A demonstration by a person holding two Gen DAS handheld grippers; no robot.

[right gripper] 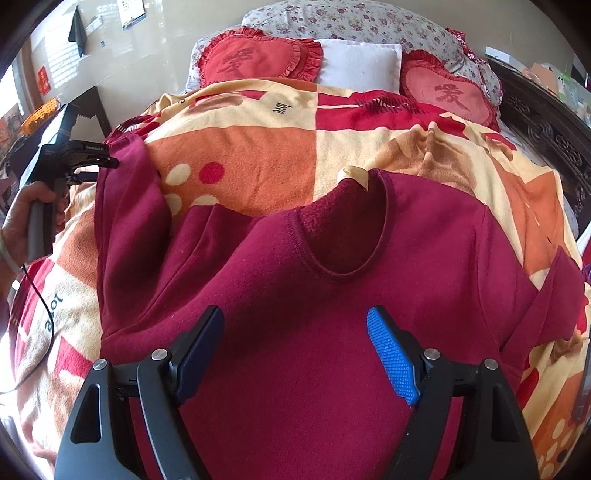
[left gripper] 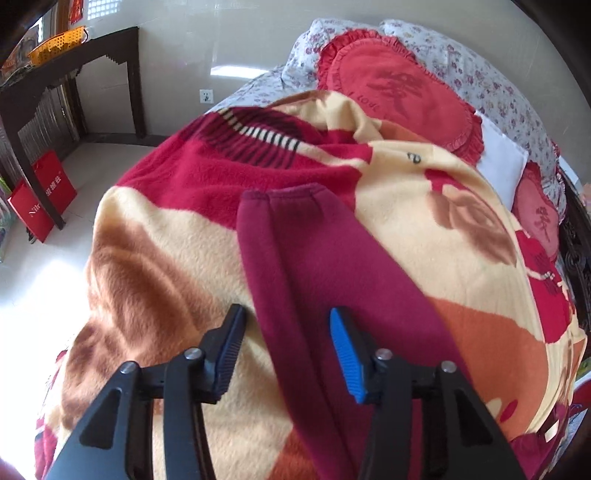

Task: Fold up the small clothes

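While I watch both wrist feeds, biggest thing first:

Bed: blanket (right gripper: 258,155) in cream, orange & red squares covers most of it; flowered sheet (right gripper: 369,22) shows at the head end.

Sweater: dark red sweater (right gripper: 295,295) lies flat on the blanket, neck hole (right gripper: 343,236) facing up & toward the pillows. One sleeve (left gripper: 295,258) runs straight out w/ its cuff at the far end.

Pillows: two red heart pillows (right gripper: 258,59) w/ a white pillow (right gripper: 362,62) between them.

Side table: dark wood table (left gripper: 74,74) by the wall, yellow basket (left gripper: 55,42) on top, red bag (left gripper: 40,195) on the floor against its leg.

Right gripper (right gripper: 295,350): my jaws wide apart, over the sweater's chest, nothing between them.

Left gripper (left gripper: 286,350): jaws wide, the sleeve passing between them; can't tell if the pads touch cloth. In the right cam it sits beside the sleeve's cuff end.
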